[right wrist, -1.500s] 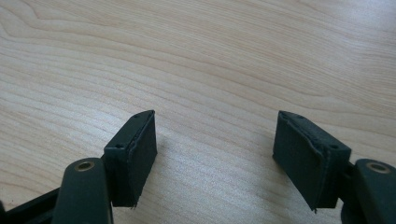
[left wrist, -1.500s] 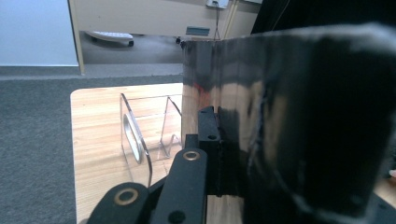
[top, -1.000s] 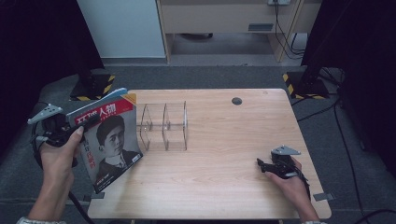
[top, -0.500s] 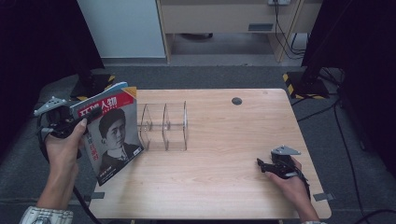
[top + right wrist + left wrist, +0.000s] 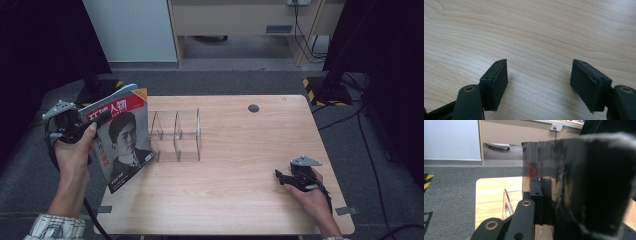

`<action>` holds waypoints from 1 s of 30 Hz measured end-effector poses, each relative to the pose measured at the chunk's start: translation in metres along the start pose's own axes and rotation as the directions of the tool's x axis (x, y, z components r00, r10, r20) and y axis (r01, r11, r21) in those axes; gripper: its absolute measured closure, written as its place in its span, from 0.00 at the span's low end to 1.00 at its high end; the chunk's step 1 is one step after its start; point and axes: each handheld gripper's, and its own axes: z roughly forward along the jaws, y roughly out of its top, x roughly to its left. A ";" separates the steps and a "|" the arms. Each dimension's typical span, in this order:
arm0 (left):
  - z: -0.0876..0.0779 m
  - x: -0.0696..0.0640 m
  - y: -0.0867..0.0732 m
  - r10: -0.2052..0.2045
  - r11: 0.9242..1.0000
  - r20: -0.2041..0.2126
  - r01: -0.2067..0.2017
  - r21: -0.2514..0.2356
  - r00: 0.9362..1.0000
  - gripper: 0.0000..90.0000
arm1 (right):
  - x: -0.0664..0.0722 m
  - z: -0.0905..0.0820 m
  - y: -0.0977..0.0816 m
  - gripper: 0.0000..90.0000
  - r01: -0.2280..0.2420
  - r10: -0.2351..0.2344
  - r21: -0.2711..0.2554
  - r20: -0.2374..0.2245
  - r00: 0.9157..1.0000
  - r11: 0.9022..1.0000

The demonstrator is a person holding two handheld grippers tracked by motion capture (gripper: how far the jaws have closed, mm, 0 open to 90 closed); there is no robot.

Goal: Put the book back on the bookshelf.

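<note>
My left gripper is shut on a magazine with a portrait and red title on its cover, gripped near its top left edge. The magazine hangs upright and tilted above the table's left edge, just left of a clear acrylic file rack. Seen from the left gripper view, the magazine's dark glossy spine stands between the jaws, and a clear divider of the rack shows below. My right gripper rests low on the table at the front right, open, with bare wood between its pads.
The wooden table has a small dark round hole cover near its far edge. Grey carpet surrounds it, with a white cabinet and yellow-black striped stand bases behind.
My left hand has lifted the magazine a little and turned it more upright, nearer the rack. The right gripper has stayed in place.
</note>
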 end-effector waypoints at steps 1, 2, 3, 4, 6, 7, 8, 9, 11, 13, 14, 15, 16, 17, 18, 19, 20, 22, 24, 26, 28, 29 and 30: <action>0.001 0.000 0.000 -0.001 1.000 -0.004 0.001 0.000 1.000 0.96 | 0.000 0.000 0.000 0.34 0.000 0.000 0.000 0.000 1.000 1.000; 0.003 0.001 0.000 -0.003 1.000 -0.006 0.003 -0.002 1.000 0.96 | 0.000 0.000 0.000 0.34 -0.001 0.001 0.000 -0.001 1.000 1.000; 0.004 0.001 0.000 -0.003 1.000 -0.009 0.003 -0.003 1.000 0.96 | 0.000 0.000 0.000 0.34 -0.001 0.001 0.000 -0.001 1.000 1.000; 0.005 0.001 0.000 -0.004 1.000 -0.012 0.004 -0.005 1.000 0.96 | 0.000 0.000 0.000 0.34 0.000 0.000 0.000 0.000 1.000 1.000; 0.009 0.000 0.000 -0.003 1.000 -0.022 0.003 -0.013 1.000 0.96 | 0.000 0.000 0.000 0.34 0.000 0.000 0.000 0.000 1.000 1.000; 0.009 0.000 0.000 -0.003 1.000 -0.022 0.003 -0.013 1.000 0.96 | 0.000 0.000 0.000 0.34 0.000 0.000 0.000 0.000 1.000 1.000; 0.010 0.000 0.000 -0.001 1.000 -0.026 0.001 -0.015 1.000 0.96 | 0.000 0.000 0.000 0.34 0.000 0.000 0.000 0.000 1.000 1.000; 0.011 -0.001 -0.001 0.005 1.000 -0.033 -0.006 -0.019 0.999 0.96 | 0.000 0.000 0.000 0.34 0.000 0.000 0.000 0.000 1.000 1.000; 0.014 -0.003 -0.001 0.013 0.999 -0.045 -0.014 -0.030 0.999 0.96 | 0.000 0.000 0.000 0.34 -0.001 0.001 0.000 0.000 1.000 1.000; 0.017 -0.004 0.000 0.016 0.999 -0.052 -0.018 -0.032 0.999 0.96 | 0.000 0.000 0.000 0.34 0.000 0.000 0.000 0.000 1.000 1.000; 0.020 -0.006 0.000 0.019 0.999 -0.058 -0.021 -0.030 0.998 0.96 | 0.000 0.000 0.000 0.34 0.000 0.000 0.000 0.000 1.000 1.000; 0.020 -0.006 0.000 0.019 0.999 -0.058 -0.021 -0.030 0.998 0.96 | 0.000 0.000 0.000 0.34 0.000 0.000 0.000 0.000 1.000 1.000; 0.022 -0.006 0.000 0.022 0.999 -0.062 -0.024 -0.031 0.998 0.96 | 0.000 0.000 0.000 0.34 -0.001 0.001 0.000 0.000 1.000 1.000; 0.023 -0.007 0.000 0.023 0.999 -0.064 -0.025 -0.030 0.998 0.96 | 0.000 0.000 0.000 0.34 0.000 0.000 0.000 -0.001 1.000 1.000; 0.025 -0.008 0.000 0.022 0.999 -0.067 -0.024 -0.031 0.997 0.96 | 0.000 0.000 0.000 0.34 0.000 0.000 0.000 -0.001 1.000 1.000; 0.026 -0.008 -0.001 0.020 0.999 -0.067 -0.023 -0.036 0.998 0.96 | 0.000 0.000 0.000 0.34 0.001 -0.001 0.000 -0.001 1.000 1.000; 0.027 -0.009 -0.001 0.020 0.999 -0.069 -0.023 -0.039 0.997 0.96 | 0.000 0.000 0.000 0.34 0.001 -0.001 0.000 -0.001 1.000 1.000; 0.028 -0.009 -0.001 0.019 0.999 -0.069 -0.022 -0.043 0.997 0.96 | 0.000 0.000 0.000 0.34 -0.001 0.001 0.000 -0.001 1.000 1.000; 0.029 -0.009 -0.002 0.018 0.999 -0.070 -0.021 -0.047 0.997 0.96 | 0.000 0.000 0.000 0.34 -0.001 0.001 0.001 -0.001 1.000 1.000; 0.031 -0.010 -0.003 0.019 0.998 -0.069 -0.022 -0.052 0.997 0.96 | 0.000 0.000 0.000 0.34 -0.001 0.001 0.001 -0.001 1.000 1.000; 0.032 -0.011 -0.004 0.020 0.998 -0.072 -0.024 -0.054 0.997 0.96 | 0.000 0.000 0.000 0.34 0.000 0.000 0.001 -0.002 1.000 1.000; 0.032 -0.011 -0.004 0.020 0.998 -0.072 -0.024 -0.054 0.997 0.96 | 0.000 0.000 0.000 0.34 -0.001 0.001 0.001 -0.002 1.000 1.000; 0.033 -0.011 -0.004 0.021 0.998 -0.074 -0.025 -0.056 0.997 0.96 | 0.000 0.000 0.000 0.34 -0.001 0.001 0.001 -0.002 1.000 1.000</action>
